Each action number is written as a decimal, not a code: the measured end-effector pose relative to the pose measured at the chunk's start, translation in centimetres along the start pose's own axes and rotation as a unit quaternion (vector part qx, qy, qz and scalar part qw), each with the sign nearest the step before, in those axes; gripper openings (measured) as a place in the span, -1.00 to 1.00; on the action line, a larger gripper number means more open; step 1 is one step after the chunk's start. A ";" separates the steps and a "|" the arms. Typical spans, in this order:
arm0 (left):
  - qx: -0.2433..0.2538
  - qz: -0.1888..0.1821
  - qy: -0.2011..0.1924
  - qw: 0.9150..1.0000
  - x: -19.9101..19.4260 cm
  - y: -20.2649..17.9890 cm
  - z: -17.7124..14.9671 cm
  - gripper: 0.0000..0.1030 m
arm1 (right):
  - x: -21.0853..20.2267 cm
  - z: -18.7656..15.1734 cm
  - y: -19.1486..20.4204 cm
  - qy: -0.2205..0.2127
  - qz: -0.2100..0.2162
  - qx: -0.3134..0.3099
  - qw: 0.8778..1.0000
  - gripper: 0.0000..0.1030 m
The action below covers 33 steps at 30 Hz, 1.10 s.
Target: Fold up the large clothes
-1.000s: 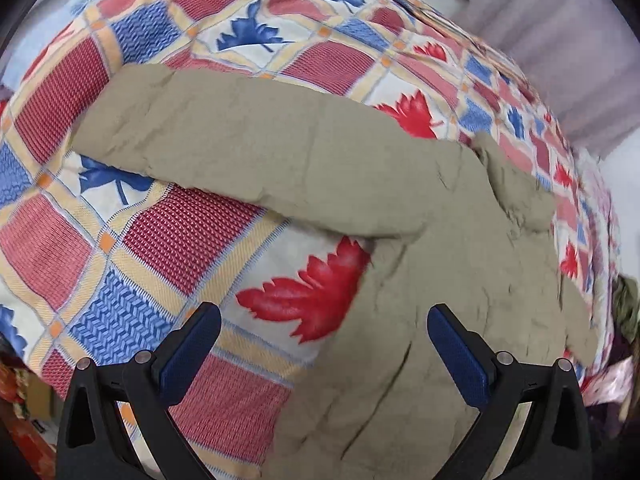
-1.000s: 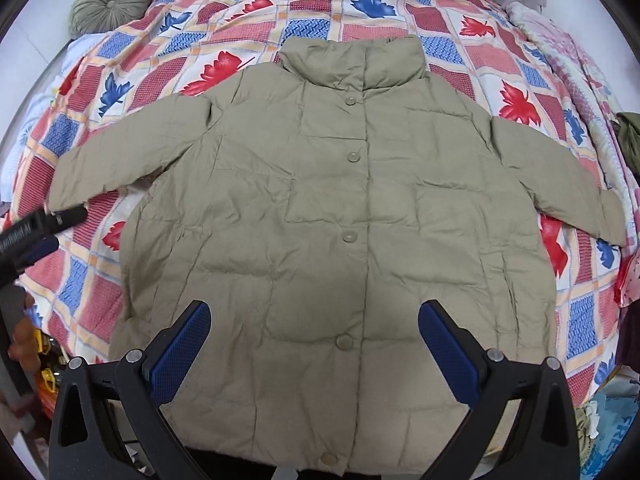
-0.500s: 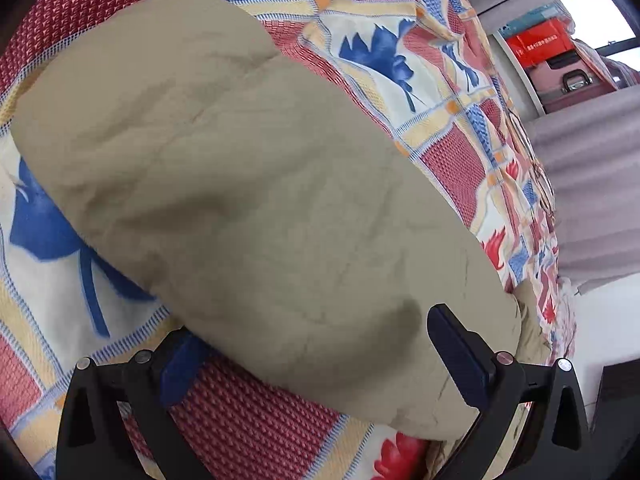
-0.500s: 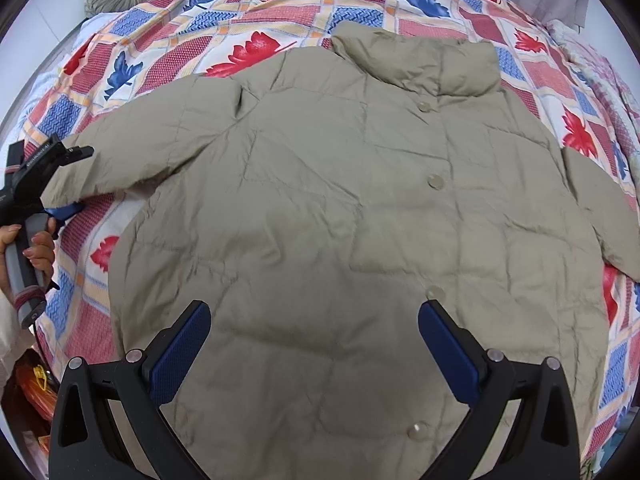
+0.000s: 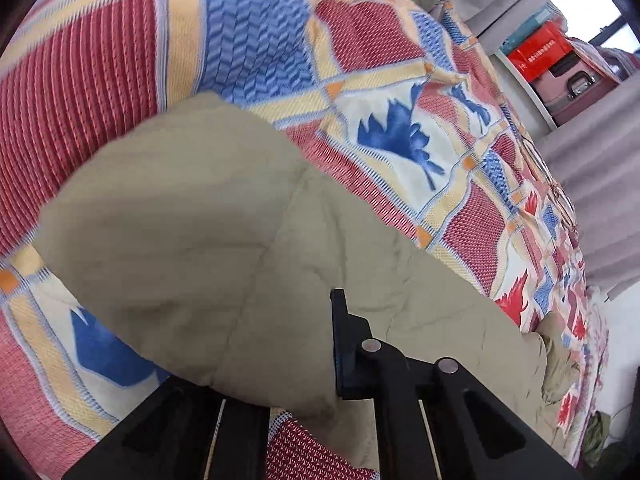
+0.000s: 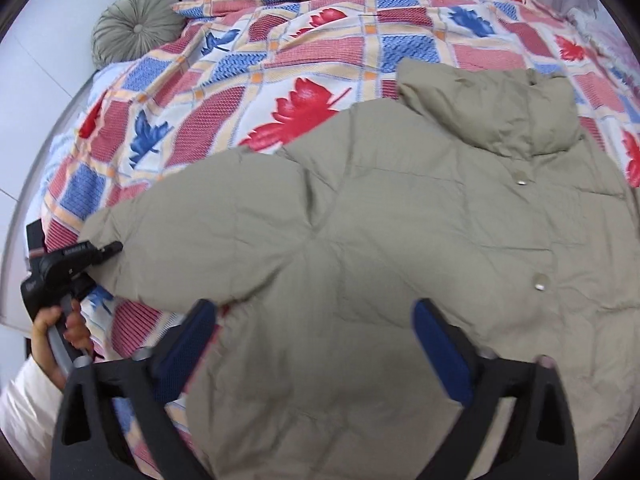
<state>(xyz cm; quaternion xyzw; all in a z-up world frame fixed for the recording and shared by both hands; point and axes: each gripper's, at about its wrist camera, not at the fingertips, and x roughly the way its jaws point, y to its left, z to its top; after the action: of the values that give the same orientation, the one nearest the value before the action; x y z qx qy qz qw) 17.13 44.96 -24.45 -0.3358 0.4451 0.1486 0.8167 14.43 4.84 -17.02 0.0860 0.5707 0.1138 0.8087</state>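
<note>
A large khaki padded jacket (image 6: 400, 240) lies front up on a patchwork bedspread (image 6: 320, 56), collar toward the far side. Its left sleeve (image 6: 192, 232) stretches out to the left. My left gripper (image 6: 114, 248) is shut on the cuff end of that sleeve (image 5: 180, 240); in the left wrist view the fabric bulges over one finger and hides it, and only the other black finger shows beside my left gripper (image 5: 320, 320). My right gripper (image 6: 314, 320) hangs low over the jacket near the armpit, its jaws closing with jacket fabric between the blue pads, which stand apart.
A round grey cushion (image 6: 134, 28) sits at the bed's far left corner. A person's hand (image 6: 48, 332) in a white sleeve holds the left gripper at the bed's left edge. A red box (image 5: 540, 52) and curtains (image 5: 600, 200) stand beyond the bed.
My left gripper dropped onto the sleeve end and shut on it. My right gripper moved left and lower over the jacket toward the armpit, and its jaws have narrowed.
</note>
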 end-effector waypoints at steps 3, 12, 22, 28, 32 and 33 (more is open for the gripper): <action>0.061 0.010 -0.039 0.997 -3.4 -2.6 0.6 -0.80 | 2.4 0.9 0.1 0.021 0.029 0.036 0.999 -0.45; 0.212 -0.054 -0.122 0.968 -12.4 -13.1 -0.6 -0.80 | 9.7 0.5 0.2 0.060 0.120 0.112 0.985 -0.51; 0.359 -0.180 -0.086 0.912 -13.8 -31.2 -10.1 -0.80 | 7.5 -0.9 -2.5 0.085 0.156 0.145 0.973 -0.51; 0.433 -0.198 0.003 0.879 -8.4 -38.9 -20.1 -0.80 | 0.7 -2.9 -9.7 0.054 0.116 0.184 0.975 -0.51; 0.448 -0.147 0.065 0.879 -2.5 -39.6 -26.2 -0.79 | -3.4 -4.2 -15.4 0.032 0.058 0.209 0.976 -0.51; 0.452 -0.134 0.079 0.878 -1.4 -39.6 -27.5 -0.79 | -4.0 -4.6 -16.4 0.030 0.048 0.214 0.975 -0.51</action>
<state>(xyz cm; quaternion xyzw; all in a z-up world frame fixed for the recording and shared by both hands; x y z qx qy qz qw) 20.56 -2.63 -17.26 0.0030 0.4778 -0.2073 0.8537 10.22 -12.03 -19.35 0.2808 0.6013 0.0298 0.7475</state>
